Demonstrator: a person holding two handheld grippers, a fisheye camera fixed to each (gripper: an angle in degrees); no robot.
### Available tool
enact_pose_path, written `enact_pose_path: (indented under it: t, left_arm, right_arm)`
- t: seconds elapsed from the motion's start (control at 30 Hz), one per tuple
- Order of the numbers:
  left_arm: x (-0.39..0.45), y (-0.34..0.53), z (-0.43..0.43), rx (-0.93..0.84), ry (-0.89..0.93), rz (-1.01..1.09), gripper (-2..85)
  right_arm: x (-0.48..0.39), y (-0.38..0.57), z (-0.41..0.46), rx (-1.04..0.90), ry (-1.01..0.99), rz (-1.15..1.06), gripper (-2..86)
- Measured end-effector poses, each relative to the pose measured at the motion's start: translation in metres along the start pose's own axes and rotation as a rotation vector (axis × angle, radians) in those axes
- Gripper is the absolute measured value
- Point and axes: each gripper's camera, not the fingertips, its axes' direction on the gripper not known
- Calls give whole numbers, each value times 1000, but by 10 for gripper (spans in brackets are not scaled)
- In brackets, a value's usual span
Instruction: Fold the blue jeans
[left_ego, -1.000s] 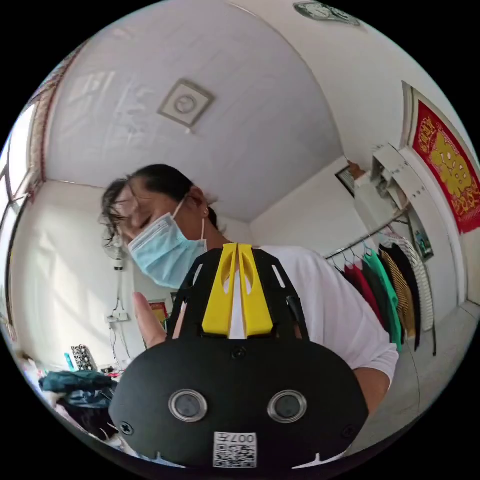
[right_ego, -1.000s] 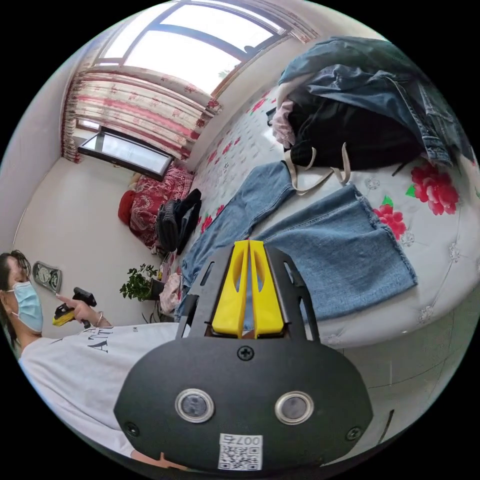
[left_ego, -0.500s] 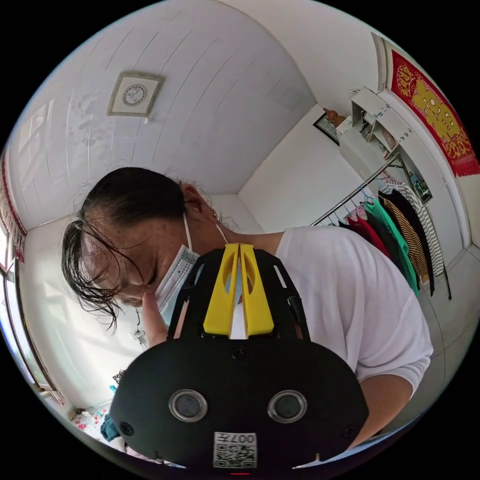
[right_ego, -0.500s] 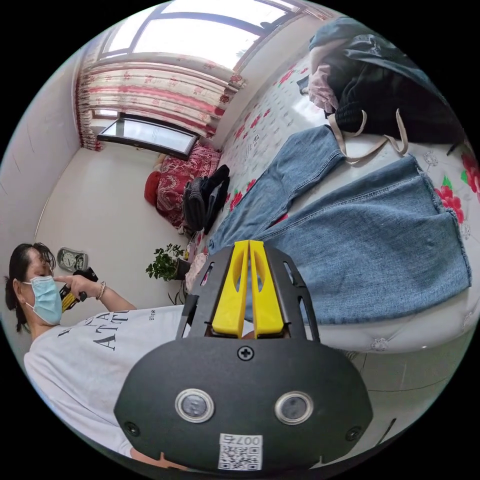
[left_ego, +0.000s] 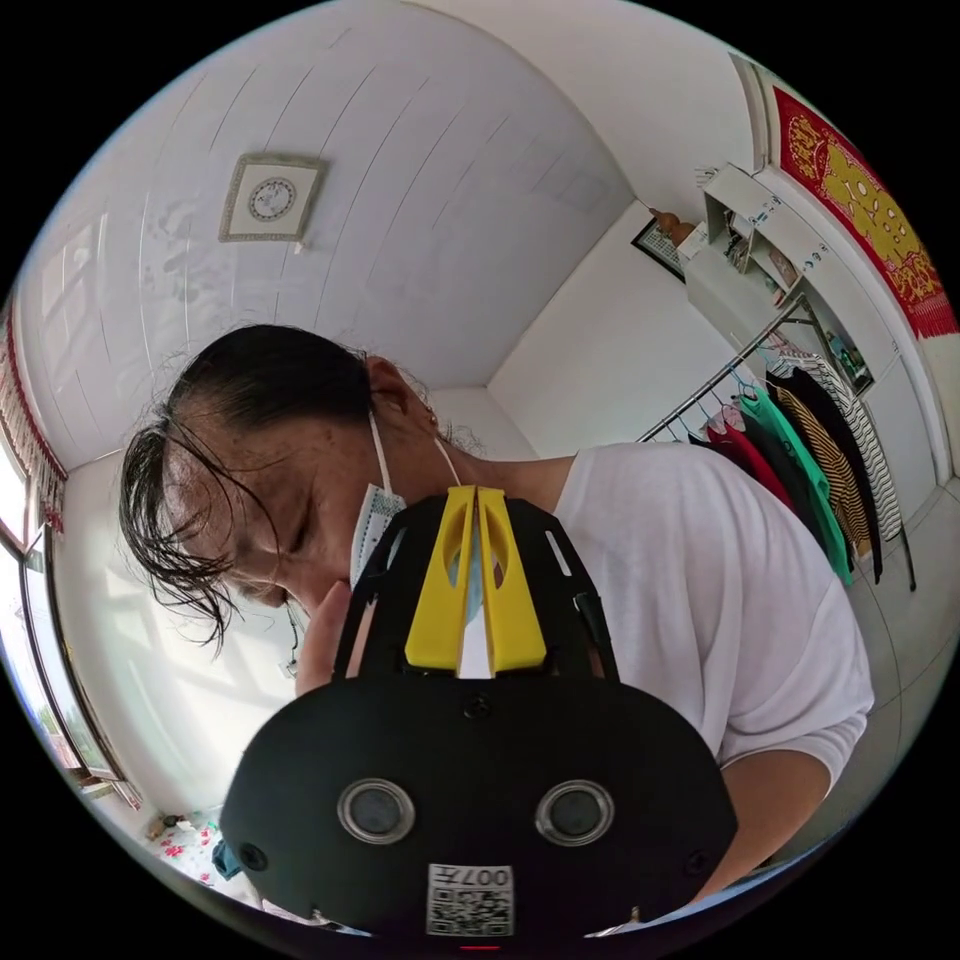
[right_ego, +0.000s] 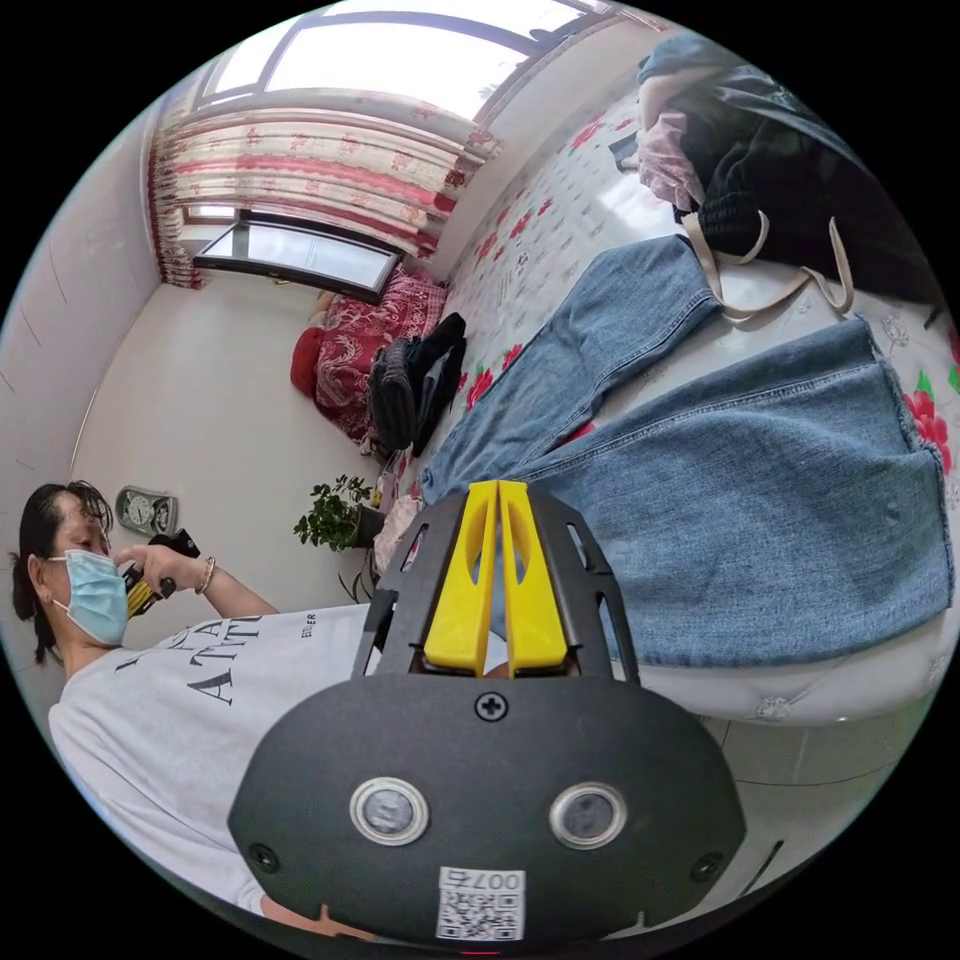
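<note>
Both my claws pinched together on nothing, the jeans lying flat on the bed.

My right claw (right_ego: 497, 487) has its yellow jaws closed to a thin slit and grips nothing; just past its tips the blue jeans (right_ego: 740, 480) lie spread on the flowered bed (right_ego: 560, 210), one leg reaching away towards the window, apart from the jaws. Farther along the bed sits a heap of dark clothes (right_ego: 790, 170), with a black bag (right_ego: 410, 385) near the far end. In the right gripper view my left claw (right_ego: 140, 590) is raised by my face in my hand (right_ego: 165, 565). In its own view the left claw's jaws are likewise closed on nothing, pointed at my white shirt (left_ego: 700, 590); behind hangs a rack of clothes (left_ego: 810, 470).
</note>
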Motion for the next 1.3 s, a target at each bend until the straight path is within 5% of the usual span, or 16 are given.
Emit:
enact_pose_path:
  t: [0.97,1.17,1.3]
  left_arm:
    - [-11,17,-46,11,36,48,-10]
    - [-5,21,-65,-72,-134,42,-10]
    - [-15,60,-88,50,-198,-107,-10]
  right_arm:
    - [43,-59,41,-62,-26,4,-4]
    - [51,-74,54,-81,-32,3,-3]
    - [62,-87,63,-86,-2,15,-2]
